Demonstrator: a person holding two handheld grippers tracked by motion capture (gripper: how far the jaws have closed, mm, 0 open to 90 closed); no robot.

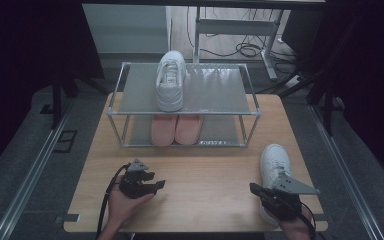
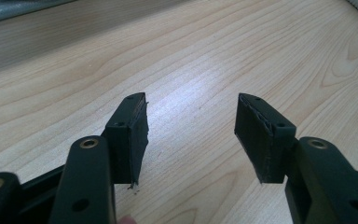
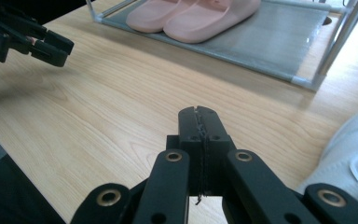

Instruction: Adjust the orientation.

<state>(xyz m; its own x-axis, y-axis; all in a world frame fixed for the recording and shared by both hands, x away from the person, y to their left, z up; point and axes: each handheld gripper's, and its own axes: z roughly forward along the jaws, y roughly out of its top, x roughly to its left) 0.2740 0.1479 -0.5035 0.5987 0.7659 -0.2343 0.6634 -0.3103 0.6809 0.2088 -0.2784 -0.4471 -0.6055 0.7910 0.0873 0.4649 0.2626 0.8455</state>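
- The work in hand looks like putting shoes on the two-tier rack (image 1: 250,111), which stands at 12 o'clock on the wooden table (image 1: 205,170).
- One white sneaker (image 1: 171,80) already sits on the top shelf, toe toward the far side; a pair of pink slippers (image 1: 176,129) lies on the lower shelf beneath it.
- The second white sneaker (image 1: 274,165) is not yet shelved. It lies on the table at about 4 o'clock, just beside the right gripper (image 1: 256,190), apart from the rack.
- The right gripper has its jaws pressed together with nothing between them; in the right gripper view the sneaker's side (image 3: 349,158) shows at 3 o'clock of the jaws, untouched.
- The left gripper (image 1: 157,186) hovers over bare table at about 7 o'clock, jaws spread wide and holding nothing.
- By my judgement roughly half is done: the remaining sneaker must be grasped, lifted and set next to its mate on the top shelf, where free space lies to the right.
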